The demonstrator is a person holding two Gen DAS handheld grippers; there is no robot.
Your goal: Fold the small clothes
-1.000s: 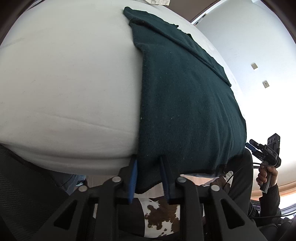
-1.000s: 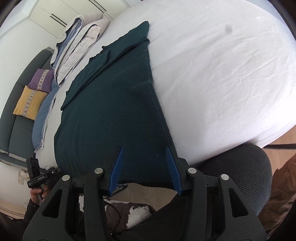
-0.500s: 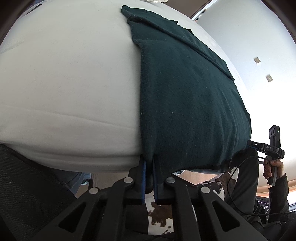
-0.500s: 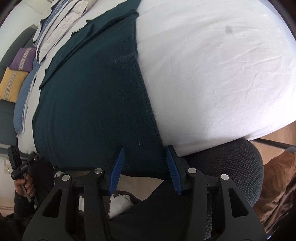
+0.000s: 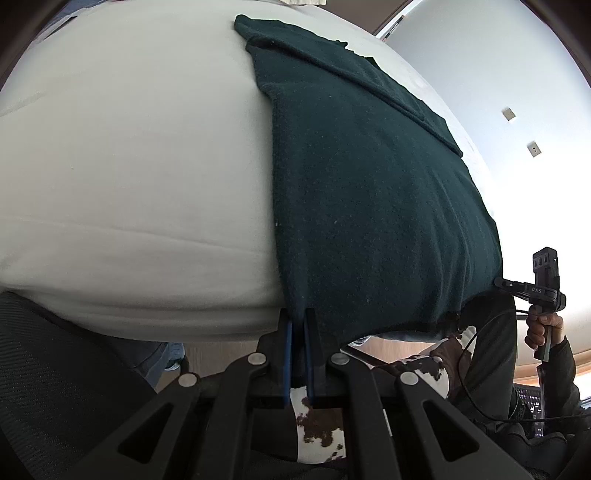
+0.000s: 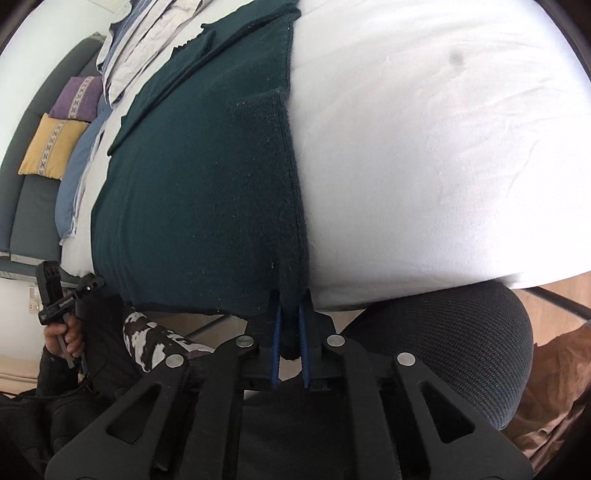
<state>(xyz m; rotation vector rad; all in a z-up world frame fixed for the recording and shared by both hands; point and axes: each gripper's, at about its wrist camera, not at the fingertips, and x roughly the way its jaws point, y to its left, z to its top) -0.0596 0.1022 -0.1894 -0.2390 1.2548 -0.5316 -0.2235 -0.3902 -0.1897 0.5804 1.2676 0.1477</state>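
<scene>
A dark green knitted garment (image 5: 369, 192) lies flat on a white bed (image 5: 129, 166), its near hem hanging over the bed's front edge. My left gripper (image 5: 298, 325) is shut on the garment's near left corner, the blue pads pinching the hem. In the right wrist view the same dark green garment (image 6: 199, 192) fills the left half, and my right gripper (image 6: 289, 325) is shut on its near right corner, with cloth bunched between the blue pads. Each view shows the other gripper at the side, held in a hand (image 5: 543, 325).
The white bed sheet (image 6: 424, 147) spreads beside the garment. Folded pale clothes (image 6: 147, 29) lie at the far end, with a yellow cushion (image 6: 51, 147) and a purple cushion (image 6: 77, 98) on a sofa. A dark mesh chair (image 6: 461, 332) stands by the bed's edge.
Both grippers closed on the hem: the left one first, the right one in the last half second. The right gripper also came lower and nearer to the garment's corner.
</scene>
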